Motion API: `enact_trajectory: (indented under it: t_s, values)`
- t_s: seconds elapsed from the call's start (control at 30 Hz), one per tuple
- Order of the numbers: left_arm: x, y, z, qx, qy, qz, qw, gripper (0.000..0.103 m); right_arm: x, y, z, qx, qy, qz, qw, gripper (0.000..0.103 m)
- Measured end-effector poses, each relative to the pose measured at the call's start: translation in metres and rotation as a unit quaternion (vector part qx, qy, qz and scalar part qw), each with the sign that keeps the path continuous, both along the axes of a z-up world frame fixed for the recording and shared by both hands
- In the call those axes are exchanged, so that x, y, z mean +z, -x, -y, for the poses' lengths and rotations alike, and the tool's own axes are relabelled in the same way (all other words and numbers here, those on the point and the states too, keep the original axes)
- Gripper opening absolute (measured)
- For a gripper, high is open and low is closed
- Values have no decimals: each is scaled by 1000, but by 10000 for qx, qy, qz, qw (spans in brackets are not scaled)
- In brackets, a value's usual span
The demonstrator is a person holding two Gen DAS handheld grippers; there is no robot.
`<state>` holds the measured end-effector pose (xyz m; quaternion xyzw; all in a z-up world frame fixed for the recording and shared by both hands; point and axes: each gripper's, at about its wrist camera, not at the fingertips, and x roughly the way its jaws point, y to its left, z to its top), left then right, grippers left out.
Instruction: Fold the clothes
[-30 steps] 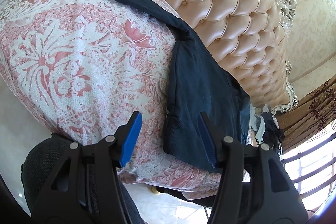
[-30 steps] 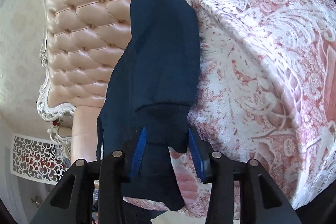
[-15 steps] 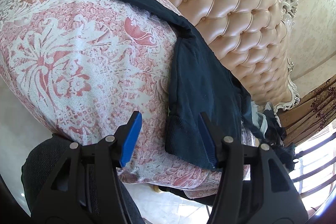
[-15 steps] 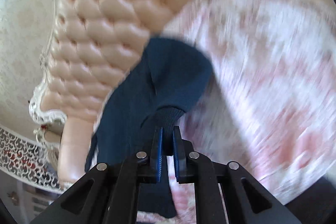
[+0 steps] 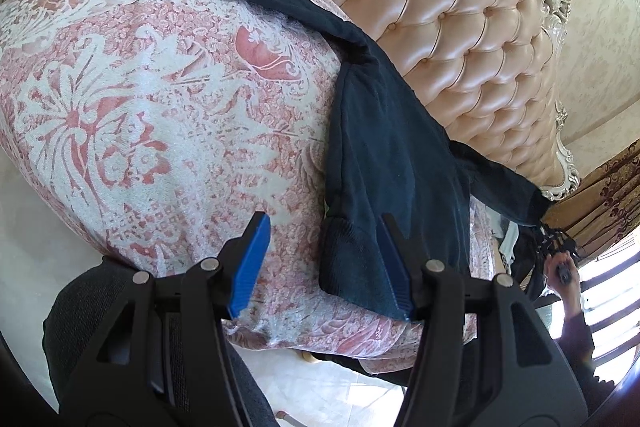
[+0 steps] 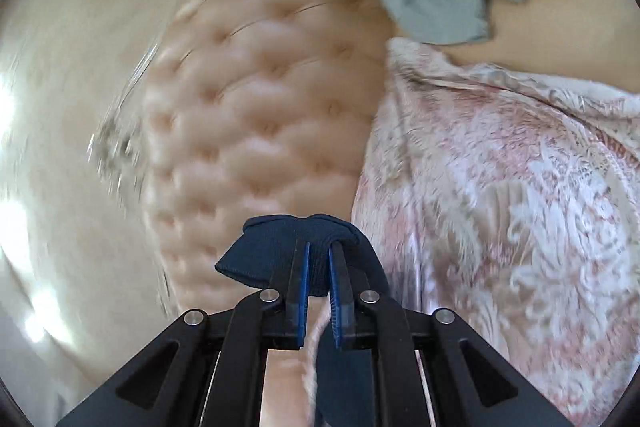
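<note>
Lying on the patterned bedspread (image 5: 152, 115) against the tufted headboard (image 5: 460, 27), the navy garment (image 5: 392, 163) is clamped at one cuff by the right tongs (image 6: 318, 259); the left tongs (image 5: 320, 259) are spread apart. No writing is legible.

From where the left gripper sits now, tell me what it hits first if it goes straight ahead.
Most likely the patterned bedspread: the open left gripper points at it. The ribbed hem of the dark sweater lies just inside the right fingertip, so that finger may touch it first; depth is unclear.
</note>
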<state>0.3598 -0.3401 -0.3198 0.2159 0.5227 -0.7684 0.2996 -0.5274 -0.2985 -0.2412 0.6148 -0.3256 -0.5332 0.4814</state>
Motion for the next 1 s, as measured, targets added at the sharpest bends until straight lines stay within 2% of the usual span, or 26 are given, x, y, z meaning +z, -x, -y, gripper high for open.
enact_trajectory:
  t_s: [0.13,0.3,0.43,0.53,0.63,0.73,0.77,0.8,0.83,0.87,0.93,1.0]
  values:
    - [-1,1,1,0,-7,28,10000,58,-45,16,18,-313,-547,-22,9980,9]
    - [-1,2,2,-20,-26,33,10000,58,-89,13,5,-727,-1253,29,9895,11]
    - [-2,1,2,-26,-52,-32,10000,58,-93,0,-18,-988,-1834,-301,9776,15]
    - [-1,0,2,-27,-67,-114,9999,58,-94,1,-30,-1127,-1910,-323,9746,17]
    - [-1,-1,3,-21,-78,-170,9998,58,-69,1,-42,-1344,-2172,-886,9628,17]
    - [-1,-2,3,-15,-88,-225,9997,58,-34,-2,-52,-1544,-2197,-1583,9502,24]
    - [-1,-2,3,-17,-89,-233,9997,58,-23,-3,-55,-1632,-2183,-1816,9449,38]
    - [-1,-2,4,-22,-89,-236,9997,58,-13,-4,-57,-1717,-2158,-2058,9389,48]
    - [-2,-2,4,-25,-90,-235,9997,58,-5,-5,-56,-1743,-2130,-2276,9340,66]
    - [-1,-2,4,-23,-89,-231,9997,58,-1,-6,-47,-1615,-2100,-2468,9321,70]
    - [-1,-1,3,-13,-84,-223,9997,58,3,-10,-20,-1149,-2040,-2859,9292,70]
    - [-1,-1,3,4,-74,-215,9997,58,1,-22,13,-576,-2015,-3281,9211,70]
